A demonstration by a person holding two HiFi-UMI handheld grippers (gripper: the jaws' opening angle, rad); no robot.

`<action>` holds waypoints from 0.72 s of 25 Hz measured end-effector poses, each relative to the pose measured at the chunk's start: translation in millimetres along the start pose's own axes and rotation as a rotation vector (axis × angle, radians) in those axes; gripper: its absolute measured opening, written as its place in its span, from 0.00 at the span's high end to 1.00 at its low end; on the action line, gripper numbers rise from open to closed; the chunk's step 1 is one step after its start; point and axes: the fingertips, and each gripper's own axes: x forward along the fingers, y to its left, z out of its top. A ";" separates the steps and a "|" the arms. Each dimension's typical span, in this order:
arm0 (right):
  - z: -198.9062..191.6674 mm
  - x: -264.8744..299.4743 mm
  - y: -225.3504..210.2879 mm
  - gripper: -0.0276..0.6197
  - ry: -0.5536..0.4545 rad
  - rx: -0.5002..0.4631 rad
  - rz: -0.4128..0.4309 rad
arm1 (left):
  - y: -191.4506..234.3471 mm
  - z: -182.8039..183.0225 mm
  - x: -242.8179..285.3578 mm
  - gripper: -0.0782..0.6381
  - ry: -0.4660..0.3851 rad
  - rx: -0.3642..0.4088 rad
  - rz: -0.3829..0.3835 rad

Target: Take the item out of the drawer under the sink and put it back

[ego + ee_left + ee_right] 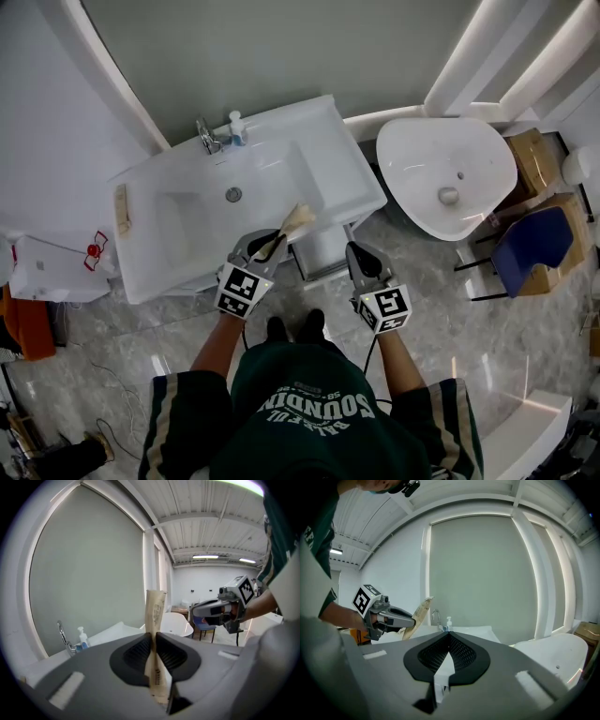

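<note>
My left gripper is shut on a flat tan paper packet, which pokes up and forward over the front edge of the white sink vanity. In the left gripper view the packet stands upright, pinched between the two dark pads. My right gripper hovers to the right at about the same height, its jaws together with nothing between them. Below the counter edge, between the grippers, a white drawer part shows. The right gripper view shows the left gripper with the packet at its left.
A faucet and a soap bottle stand at the back of the sink. A white freestanding basin sits to the right, with a blue chair and cardboard boxes beyond. A white bag lies at the left.
</note>
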 end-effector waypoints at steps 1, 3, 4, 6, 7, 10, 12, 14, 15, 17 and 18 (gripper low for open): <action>-2.2 -1.7 -1.2 0.95 0.006 0.004 -0.004 | -3.4 -1.7 3.2 0.76 0.008 0.002 -0.011; -6.7 -4.6 -3.6 0.95 0.012 0.015 -0.012 | -9.8 -7.4 9.4 0.76 0.025 0.003 -0.031; -9.7 -6.4 -5.0 0.95 0.016 0.020 -0.016 | -13.3 -10.8 12.5 0.76 0.033 0.003 -0.041; -15.7 -9.5 -9.0 0.95 0.025 0.028 -0.025 | -20.1 -16.9 19.1 0.76 0.049 0.004 -0.060; -18.1 -10.9 -11.3 0.95 0.027 0.032 -0.031 | -23.4 -19.6 22.6 0.76 0.056 0.005 -0.069; -26.5 -16.4 -15.7 0.95 0.038 0.040 -0.049 | -34.8 -29.3 31.4 0.76 0.081 0.008 -0.099; -33.7 -20.7 -17.0 0.95 0.038 0.050 -0.057 | -43.8 -38.8 36.6 0.76 0.103 0.010 -0.120; -41.2 -24.8 -19.5 0.95 0.031 0.062 -0.066 | -53.1 -49.5 42.9 0.76 0.129 0.014 -0.144; -45.4 -27.2 -20.7 0.95 0.032 0.069 -0.072 | -58.0 -55.0 46.1 0.76 0.141 0.014 -0.157; -54.0 -31.9 -23.2 0.95 0.041 0.082 -0.082 | -67.7 -66.7 53.4 0.76 0.166 0.012 -0.181; -57.9 -33.9 -24.9 0.95 0.045 0.087 -0.087 | -71.9 -72.6 58.0 0.76 0.180 0.017 -0.192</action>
